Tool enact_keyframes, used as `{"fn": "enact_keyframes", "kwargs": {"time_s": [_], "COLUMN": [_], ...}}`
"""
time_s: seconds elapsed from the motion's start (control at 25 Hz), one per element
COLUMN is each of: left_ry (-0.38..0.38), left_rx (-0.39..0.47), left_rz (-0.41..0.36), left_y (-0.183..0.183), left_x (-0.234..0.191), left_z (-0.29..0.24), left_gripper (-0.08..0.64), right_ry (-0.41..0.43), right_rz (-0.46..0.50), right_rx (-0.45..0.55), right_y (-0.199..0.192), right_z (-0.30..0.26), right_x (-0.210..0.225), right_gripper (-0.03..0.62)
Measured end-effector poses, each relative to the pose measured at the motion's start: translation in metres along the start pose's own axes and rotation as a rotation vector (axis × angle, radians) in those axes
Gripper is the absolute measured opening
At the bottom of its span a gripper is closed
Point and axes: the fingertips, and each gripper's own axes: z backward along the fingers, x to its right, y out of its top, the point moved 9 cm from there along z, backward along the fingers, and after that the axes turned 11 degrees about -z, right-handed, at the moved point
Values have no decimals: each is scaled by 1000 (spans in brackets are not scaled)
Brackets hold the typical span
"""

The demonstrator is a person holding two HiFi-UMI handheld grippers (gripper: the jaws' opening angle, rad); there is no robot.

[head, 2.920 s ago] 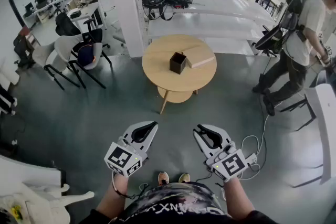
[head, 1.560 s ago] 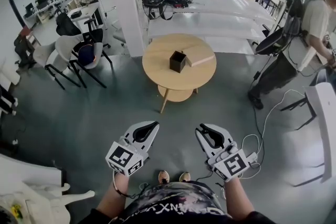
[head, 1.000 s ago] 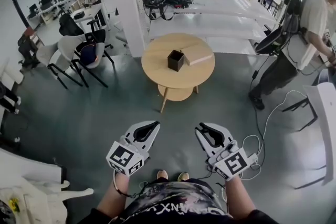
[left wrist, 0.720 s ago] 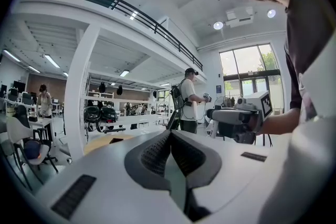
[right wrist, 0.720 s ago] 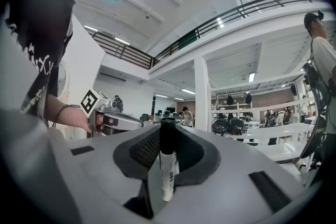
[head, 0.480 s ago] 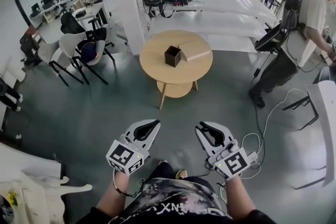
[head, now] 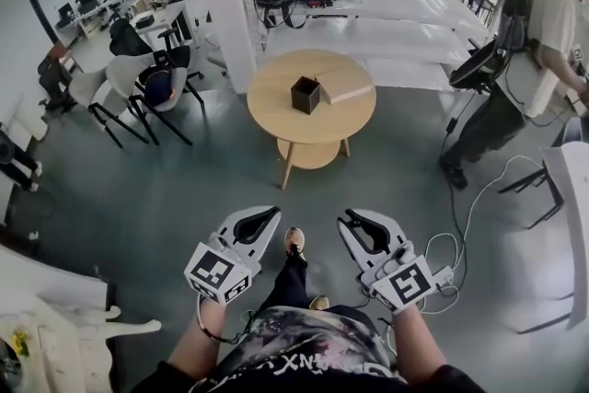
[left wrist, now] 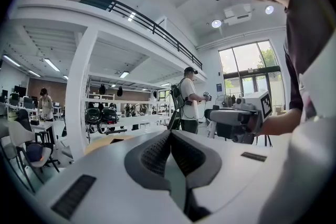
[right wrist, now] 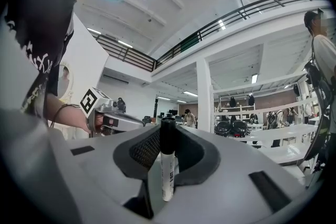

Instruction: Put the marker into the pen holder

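A shoe (head: 294, 240) newly brought forward between the claws, both held level; left claw (head: 270, 214) closed on nothing; marker (right wrist: 167, 165) clamped upright in right claw (head: 346, 218); pen holder (head: 305, 94) well ahead on desk (head: 276, 120)

Bare floor (head: 184, 170) lying open ahead of me up to the table (head: 276, 110), a box (head: 345, 92) crowding the holder (head: 306, 94) on its right, chairs (head: 138, 92) blocking my left, a person (head: 534, 51) and trailing cable (head: 479, 198) hemming my right, a pillar (head: 225, 5) rising behind.
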Motion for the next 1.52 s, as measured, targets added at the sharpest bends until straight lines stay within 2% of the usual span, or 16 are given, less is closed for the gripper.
{"fn": "enact_keyframes", "kwargs": {"time_s": [0.36, 0.84, 1.52], "left_ry": [3, 6, -15], "left_rx": [10, 0, -5], "left_rz": [1, 20, 87], "left_y": [-12, -26, -55], "left_x": [-19, -72, -208], "left_z": [-18, -64, -172], "left_gripper": [20, 20, 20], "right_ry": [-1, 5, -35], "right_rz": [8, -2, -25], "right_rx": [-4, -22, -65], "right_y": [-4, -3, 10], "right_z": [-21, -73, -199], "right_x": [18, 68, 176], "right_gripper": [69, 69, 69]}}
